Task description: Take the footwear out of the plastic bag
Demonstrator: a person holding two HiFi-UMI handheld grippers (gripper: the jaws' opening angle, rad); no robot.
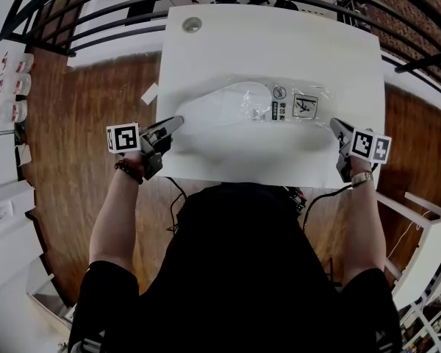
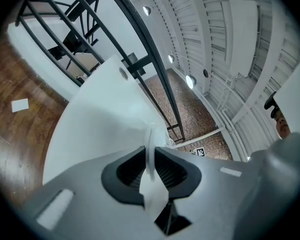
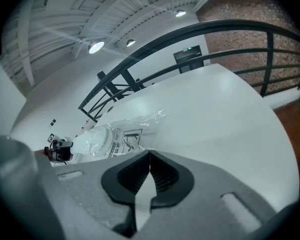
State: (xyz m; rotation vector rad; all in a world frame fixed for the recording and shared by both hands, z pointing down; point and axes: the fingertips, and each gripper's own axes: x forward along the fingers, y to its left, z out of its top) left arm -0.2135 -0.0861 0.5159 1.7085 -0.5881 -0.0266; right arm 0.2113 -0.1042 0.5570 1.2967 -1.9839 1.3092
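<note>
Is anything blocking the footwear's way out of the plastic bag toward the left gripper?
Nothing visible does. The left gripper is clamped on a thin white edge, apparently the footwear, at the left end of the plastic bag; only table lies beyond it.

Black shirt (image 1: 242, 271), grey left tongs (image 1: 178, 120) and right tongs (image 1: 334, 124).

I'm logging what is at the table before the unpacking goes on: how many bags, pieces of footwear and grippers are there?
clear plastic bag: 1
white footwear: 1 that can be made out
grippers: 2, the left gripper and the right gripper
Total: 4
</note>
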